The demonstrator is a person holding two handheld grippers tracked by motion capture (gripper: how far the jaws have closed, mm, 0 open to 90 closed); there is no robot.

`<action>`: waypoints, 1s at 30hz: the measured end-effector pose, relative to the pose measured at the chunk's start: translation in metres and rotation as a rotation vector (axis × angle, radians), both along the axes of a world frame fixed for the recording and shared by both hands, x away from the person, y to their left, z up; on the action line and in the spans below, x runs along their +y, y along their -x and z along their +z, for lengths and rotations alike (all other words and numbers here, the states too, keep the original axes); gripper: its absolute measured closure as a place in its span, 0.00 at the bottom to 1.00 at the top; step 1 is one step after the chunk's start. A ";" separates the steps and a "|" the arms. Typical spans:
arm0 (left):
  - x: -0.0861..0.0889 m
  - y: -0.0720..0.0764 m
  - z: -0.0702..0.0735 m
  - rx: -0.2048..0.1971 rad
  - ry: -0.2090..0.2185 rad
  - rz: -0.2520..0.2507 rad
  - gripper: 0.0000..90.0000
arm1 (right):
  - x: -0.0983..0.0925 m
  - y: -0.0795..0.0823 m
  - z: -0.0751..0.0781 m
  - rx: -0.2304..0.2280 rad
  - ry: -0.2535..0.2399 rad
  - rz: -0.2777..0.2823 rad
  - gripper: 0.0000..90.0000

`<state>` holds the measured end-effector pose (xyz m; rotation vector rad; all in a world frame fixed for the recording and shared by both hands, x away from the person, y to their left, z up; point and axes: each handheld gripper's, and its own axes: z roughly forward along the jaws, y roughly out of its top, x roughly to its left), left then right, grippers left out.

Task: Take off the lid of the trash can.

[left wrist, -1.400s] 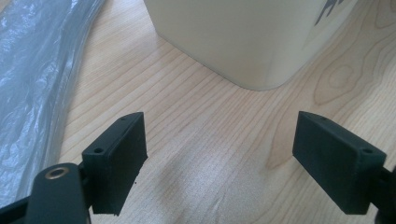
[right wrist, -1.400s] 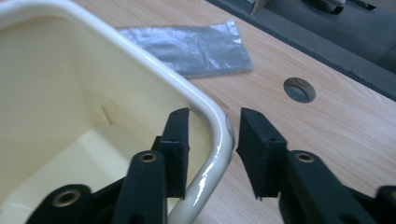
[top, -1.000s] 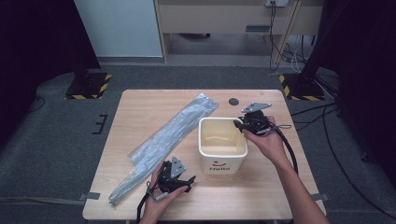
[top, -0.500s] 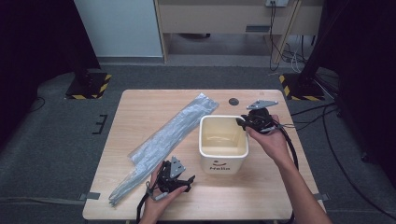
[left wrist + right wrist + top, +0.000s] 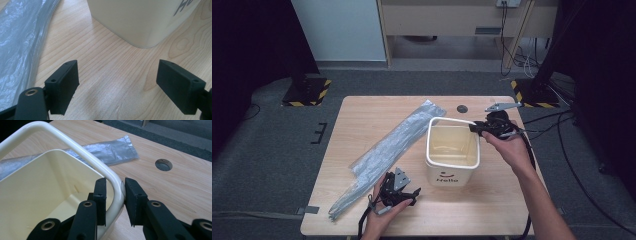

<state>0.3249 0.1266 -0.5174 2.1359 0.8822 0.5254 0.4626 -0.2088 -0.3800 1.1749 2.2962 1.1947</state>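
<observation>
A cream bin [image 5: 452, 165] with a smiley face and "Hello" on its front stands on the wooden table [image 5: 512, 200]. Its white bail handle [image 5: 452, 120] arcs over the far rim. My right gripper [image 5: 474, 127] is at the handle's right end. In the right gripper view the jaws [image 5: 115, 197] are shut on the handle [image 5: 75, 147], above the bin's empty inside [image 5: 37, 195]. My left gripper [image 5: 412, 192] rests near the table's front edge, left of the bin. Its jaws [image 5: 117, 85] stand wide open with only bare wood between them, a short way from the bin's corner [image 5: 140, 20].
A long clear plastic bag [image 5: 397, 142] lies diagonally across the table's left half, close to the left gripper [image 5: 20, 37] and reaching behind the bin [image 5: 107, 150]. A round cable hole [image 5: 462, 108] sits at the far edge. Cables trail off the right side.
The right hand has risen slightly and shifted toward the far side, and the handle has swung up from the rim with it. The left gripper has not moved.
</observation>
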 end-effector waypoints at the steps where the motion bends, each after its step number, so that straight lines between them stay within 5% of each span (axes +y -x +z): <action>1: 0.000 0.000 0.000 -0.001 0.000 0.001 0.20 | -0.002 0.000 0.001 0.001 -0.013 -0.004 0.80; 16: 0.015 -0.003 0.005 -0.011 0.035 0.024 0.18 | -0.059 -0.005 0.007 0.000 -0.081 -0.190 0.80; 30: 0.029 -0.007 0.004 -0.011 0.039 0.075 0.17 | -0.120 -0.003 -0.003 -0.002 -0.089 -0.322 0.81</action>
